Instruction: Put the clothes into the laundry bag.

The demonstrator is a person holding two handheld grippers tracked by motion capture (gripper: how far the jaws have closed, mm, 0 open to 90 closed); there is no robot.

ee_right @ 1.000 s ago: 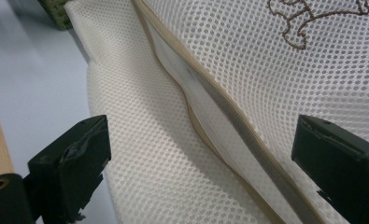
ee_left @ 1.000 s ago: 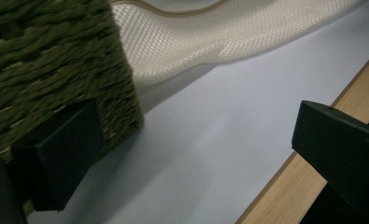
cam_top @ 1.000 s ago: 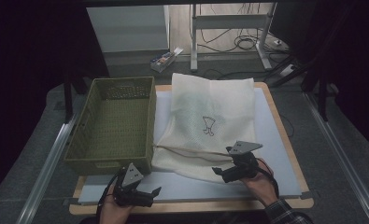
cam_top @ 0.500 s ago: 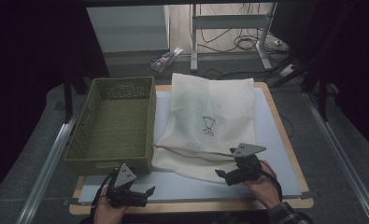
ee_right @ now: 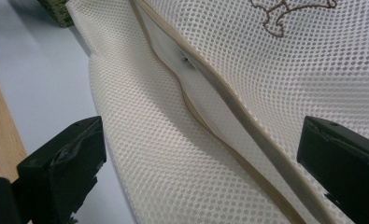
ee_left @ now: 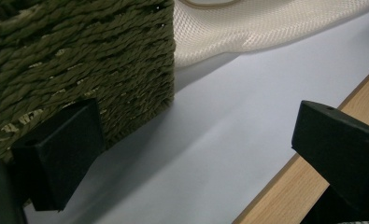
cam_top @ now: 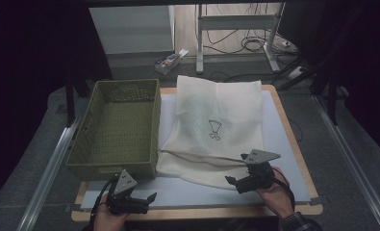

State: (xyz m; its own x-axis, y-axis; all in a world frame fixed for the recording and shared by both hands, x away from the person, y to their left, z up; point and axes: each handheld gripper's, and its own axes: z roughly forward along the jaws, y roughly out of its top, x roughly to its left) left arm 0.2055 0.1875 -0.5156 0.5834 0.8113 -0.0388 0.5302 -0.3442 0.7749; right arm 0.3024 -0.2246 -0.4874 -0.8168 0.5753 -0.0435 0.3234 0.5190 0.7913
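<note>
A white mesh bag [cam_top: 216, 120] with a small embroidered figure [cam_top: 215, 129] lies flat on the white mat [cam_top: 274, 144]; its tan-trimmed opening [cam_top: 197, 158] faces the near edge. My right gripper [cam_top: 232, 182] hovers open at the bag's near right corner. In the right gripper view its jaws straddle the mesh bag [ee_right: 313, 70] and the opening trim [ee_right: 205, 79] without touching them. My left gripper [cam_top: 151, 197] is open low over the mat by the near edge. Just ahead of its jaws are the green woven basket's corner [ee_left: 79, 56] and the bag's edge [ee_left: 266, 23].
The green woven basket [cam_top: 115, 125] stands empty at the left of the mat, touching the bag's left side. The wooden table edge [cam_top: 197, 211] runs along the front. Beyond the table are a small box [cam_top: 171, 60], cables and table legs on the floor.
My left gripper has drifted slightly left along the near edge. The right gripper has eased a little right and toward me. The bag and the basket have not moved.
</note>
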